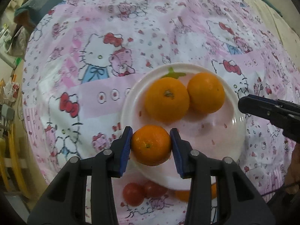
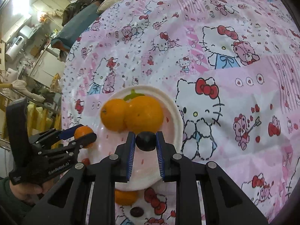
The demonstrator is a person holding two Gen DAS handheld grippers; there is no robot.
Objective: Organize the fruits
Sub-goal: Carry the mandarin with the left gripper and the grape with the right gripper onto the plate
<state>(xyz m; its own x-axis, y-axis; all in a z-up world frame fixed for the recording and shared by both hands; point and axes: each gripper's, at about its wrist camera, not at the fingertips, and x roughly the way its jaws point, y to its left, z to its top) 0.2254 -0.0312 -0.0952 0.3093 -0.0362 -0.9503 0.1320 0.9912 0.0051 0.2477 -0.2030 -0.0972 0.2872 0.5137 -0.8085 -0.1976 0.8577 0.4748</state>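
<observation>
Your left gripper (image 1: 151,144) is clamped on a small orange (image 1: 151,144), blue pads pressing both its sides, held over the near edge of the white plate (image 1: 221,136). From the right wrist view that same gripper (image 2: 84,134) comes in from the left, tilted slightly down toward the plate (image 2: 174,112), with your hand (image 2: 26,191) wrapped around the handle below. Your right gripper (image 2: 145,140) is clamped on a dark round fruit (image 2: 145,141), likewise over the plate's near half, fingers pointing forward along the worktop. In the left wrist view only its black tip (image 1: 266,108) shows at the right edge. Two bigger oranges (image 1: 166,99) (image 1: 205,92) sit touching each other on the plate's far half. Off the plate on the near side: two red tomatoes (image 1: 134,194) (image 1: 154,188), another orange (image 2: 125,196) partly hidden behind the fingers, and a dark fruit (image 2: 136,211), all lying on the pink cartoon-cat tablecloth (image 2: 225,75).
</observation>
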